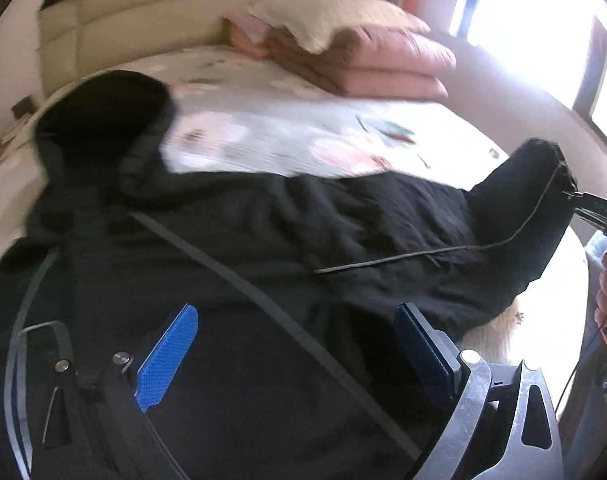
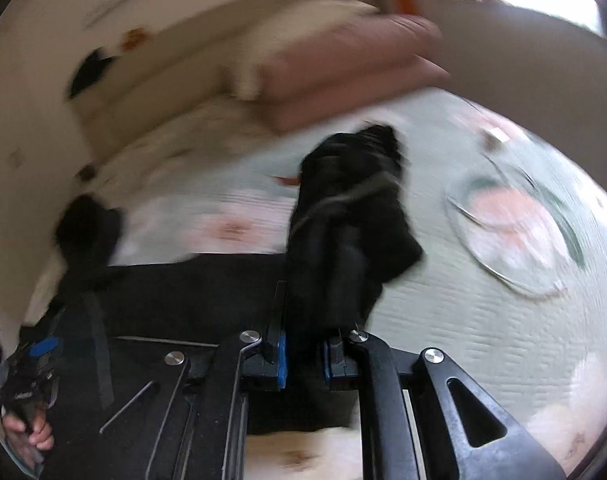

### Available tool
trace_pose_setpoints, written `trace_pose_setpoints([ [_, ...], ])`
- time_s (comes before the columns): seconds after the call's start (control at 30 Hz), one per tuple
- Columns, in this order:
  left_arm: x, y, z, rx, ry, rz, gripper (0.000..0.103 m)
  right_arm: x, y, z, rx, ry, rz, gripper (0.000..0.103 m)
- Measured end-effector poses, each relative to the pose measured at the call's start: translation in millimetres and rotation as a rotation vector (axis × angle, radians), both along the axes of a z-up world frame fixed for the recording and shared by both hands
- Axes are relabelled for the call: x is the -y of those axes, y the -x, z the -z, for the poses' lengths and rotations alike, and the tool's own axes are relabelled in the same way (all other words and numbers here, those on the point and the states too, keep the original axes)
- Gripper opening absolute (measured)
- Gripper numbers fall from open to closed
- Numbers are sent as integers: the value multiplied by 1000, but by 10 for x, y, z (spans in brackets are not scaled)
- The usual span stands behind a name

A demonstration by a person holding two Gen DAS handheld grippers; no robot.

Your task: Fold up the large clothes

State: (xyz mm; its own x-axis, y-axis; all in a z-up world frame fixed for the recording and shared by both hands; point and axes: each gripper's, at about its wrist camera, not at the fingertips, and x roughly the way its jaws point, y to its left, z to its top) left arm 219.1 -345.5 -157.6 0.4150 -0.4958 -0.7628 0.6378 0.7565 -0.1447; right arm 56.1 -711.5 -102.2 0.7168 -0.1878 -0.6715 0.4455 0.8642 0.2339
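Right gripper (image 2: 303, 354) clamping black jacket (image 1: 287, 240) sleeve, left gripper (image 1: 299, 344) spread

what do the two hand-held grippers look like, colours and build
Both share one build. The left hand-held gripper has textured blue pads on black fingers, silver pivot rivets, and a scuffed grey metal link arm with slotted cutouts. The right hand-held gripper has black linkage arms with triangular cutouts, silver rivets and blue pad edges.

Black jacket (image 1: 263, 248) with grey stripes, spread over a pale green bedspread (image 1: 287, 132) with pink flowers, plus pinkish folded quilts (image 1: 383, 60), cream headboard (image 1: 143, 20), blue pads (image 1: 167, 356).
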Motion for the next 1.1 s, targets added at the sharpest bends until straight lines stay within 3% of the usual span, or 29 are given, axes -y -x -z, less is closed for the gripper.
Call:
trace_pose_setpoints([
  [0.17,-847,37,-398,55,39,-65,99,-1136,-480,-577,23,72,-202,15],
  [0.33,-1719,10,-574,84,54,-159,99,-2357,-1031,-748,24,78,-379,15],
  [0.57,-2717,105,-425,89,24,-284,99,-3962,-1640,-316,-55,59,-595,15],
  [0.77,-3281,91,-24,27,13,-352,99,-5067,-2009,503,-201,41,-731,16],
  [0.9,-3466,57,238,-24,16,-371,99,-5486,-2201,1216,-362,68,-747,27],
  [0.97,-3522,32,306,-44,29,-364,99,-5539,-2170,1234,-311,80,-762,47],
  [1.0,-3544,14,343,-58,42,-354,99,-5545,-2175,1221,-313,29,-804,76],
  [1.1,-3582,-99,379,-95,91,-322,99,-5504,-2115,1097,-317,-29,-840,78],
])
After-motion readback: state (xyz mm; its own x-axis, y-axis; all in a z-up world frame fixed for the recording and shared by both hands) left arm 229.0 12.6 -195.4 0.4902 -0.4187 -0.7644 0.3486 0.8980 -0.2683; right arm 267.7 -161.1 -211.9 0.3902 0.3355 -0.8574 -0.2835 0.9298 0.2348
